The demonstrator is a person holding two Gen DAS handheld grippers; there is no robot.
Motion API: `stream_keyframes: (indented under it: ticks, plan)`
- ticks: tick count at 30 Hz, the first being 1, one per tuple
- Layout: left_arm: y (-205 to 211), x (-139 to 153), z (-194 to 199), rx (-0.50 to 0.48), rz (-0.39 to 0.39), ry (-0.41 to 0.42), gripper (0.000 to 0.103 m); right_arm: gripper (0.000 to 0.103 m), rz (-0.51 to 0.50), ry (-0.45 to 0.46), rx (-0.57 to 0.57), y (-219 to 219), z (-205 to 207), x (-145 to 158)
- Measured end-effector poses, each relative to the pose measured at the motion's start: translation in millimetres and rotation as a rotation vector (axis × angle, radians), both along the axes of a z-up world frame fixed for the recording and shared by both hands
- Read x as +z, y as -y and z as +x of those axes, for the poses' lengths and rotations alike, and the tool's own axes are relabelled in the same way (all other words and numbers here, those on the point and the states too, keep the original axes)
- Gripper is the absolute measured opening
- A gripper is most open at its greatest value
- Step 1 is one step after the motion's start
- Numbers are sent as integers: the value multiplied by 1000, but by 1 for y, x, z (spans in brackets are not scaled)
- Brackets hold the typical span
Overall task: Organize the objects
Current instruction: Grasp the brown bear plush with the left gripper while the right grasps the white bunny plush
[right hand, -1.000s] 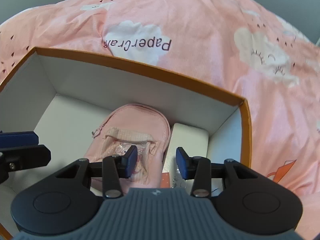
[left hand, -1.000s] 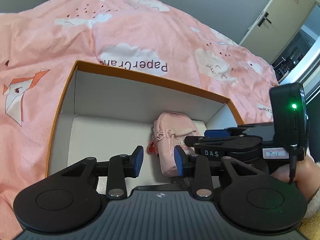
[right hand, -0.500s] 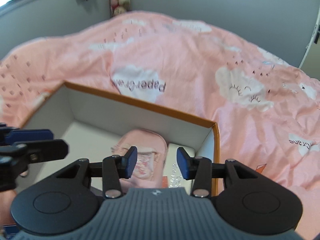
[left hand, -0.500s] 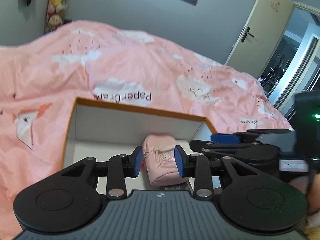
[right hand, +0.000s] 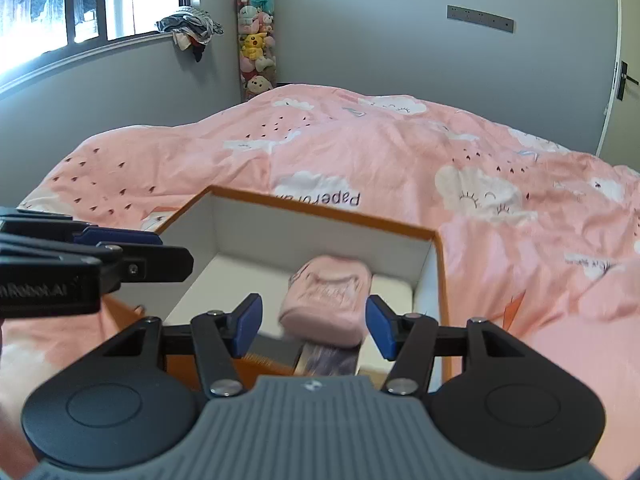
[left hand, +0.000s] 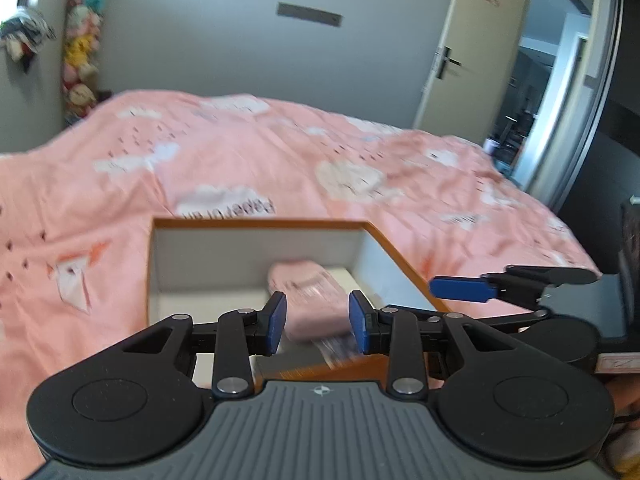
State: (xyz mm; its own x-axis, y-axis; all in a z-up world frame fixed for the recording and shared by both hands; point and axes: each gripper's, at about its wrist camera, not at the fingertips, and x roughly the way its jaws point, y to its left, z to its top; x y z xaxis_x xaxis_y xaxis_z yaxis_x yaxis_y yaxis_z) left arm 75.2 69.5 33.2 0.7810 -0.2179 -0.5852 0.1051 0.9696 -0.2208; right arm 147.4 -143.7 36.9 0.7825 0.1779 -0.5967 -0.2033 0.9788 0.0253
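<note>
An orange-rimmed white box (left hand: pixel 260 223) (right hand: pixel 320 210) sits on the pink duvet. Inside it lies a pink pouch (left hand: pixel 310 300) (right hand: pixel 328 296), with a white item (right hand: pixel 394 300) to its right and a blurred packet (right hand: pixel 328 360) at its near end. My left gripper (left hand: pixel 317 322) hovers above the box's near side, its jaws slightly apart and holding nothing. My right gripper (right hand: pixel 312 326) is also above the near side, its jaws opening and empty; the pouch lies well below them. Each gripper shows at the edge of the other's view, with one finger (left hand: pixel 460 289) (right hand: pixel 120 236) visible.
The pink cloud-print duvet (right hand: pixel 400 152) covers the whole bed around the box. A tube of plush toys (right hand: pixel 256 52) stands in the far corner beside a window (right hand: pixel 80 0). A door (left hand: pixel 460 60) stands open at the right.
Both grippers have risen and drawn back from inside the box, so the room walls now show. The right jaws have widened. The pouch stays in the box.
</note>
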Motion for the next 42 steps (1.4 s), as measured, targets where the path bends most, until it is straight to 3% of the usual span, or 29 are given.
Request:
stream_keyframes:
  ticks: [5,7,11,16,20,27,33,35,42]
  plan:
    - [-16,-2,-28,4,-46,-40,38,60,35,-30,-11,-3,-31,-10]
    - [-25,-6,-36,26,-80,-70,38,72,52,-46,-20,-5,-41,-16]
    - [-33,-16,-50,66,-91,-131,38,74,64,-94,-1,-14,-57,-29]
    - [-37,-31,-68,104,-49,-185,38,64,81,-158,70,-31,-70,-42]
    - [-37,-42,-75,112,25,-237,38,64,77,-200,145,-51,-69,-47]
    - [-43,-52,-81,120,13,-278,43,69,-6,-276,230,-83,-64,-65]
    - [-42,-61,-79,84,11,-315,48,68,-95,-325,240,-100,-54,-81]
    - [-42,-63,-79,77,8,-322,49,63,-111,-322,232,-101,-55,-82]
    - [-39,-70,-77,27,9,-352,55,51,-42,-353,170,-76,-55,-81]
